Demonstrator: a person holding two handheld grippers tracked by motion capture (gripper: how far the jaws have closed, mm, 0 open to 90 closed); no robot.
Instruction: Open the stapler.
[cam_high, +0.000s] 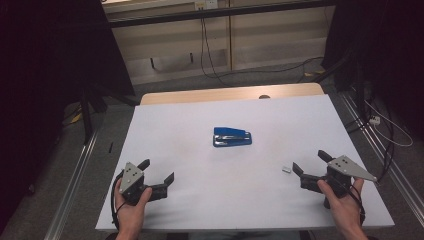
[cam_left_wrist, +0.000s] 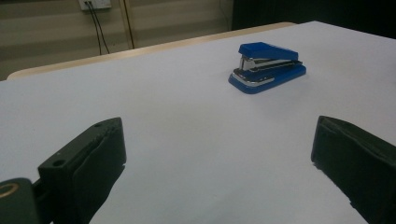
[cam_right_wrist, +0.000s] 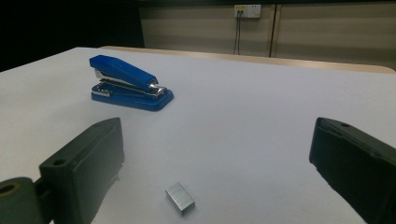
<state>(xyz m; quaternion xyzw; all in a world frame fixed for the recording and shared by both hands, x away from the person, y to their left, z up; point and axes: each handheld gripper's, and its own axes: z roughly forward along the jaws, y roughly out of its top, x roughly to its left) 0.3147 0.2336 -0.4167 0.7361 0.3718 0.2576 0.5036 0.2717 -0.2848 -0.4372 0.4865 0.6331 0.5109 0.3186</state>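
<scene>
White table top with a light wood edge strip along its far side. Grey carpet floor around it. Beige panelled wall at the back, a wall socket up high, black cables hanging from it and trailing across the floor. Dark curtains on both sides, dim room. Metal rails run along the floor left and right. White power strip on the floor at right.

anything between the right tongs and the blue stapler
Just bare white table. The small block of staples lies close before the right tongs, short of the blue stapler, as the right gripper view shows.
</scene>
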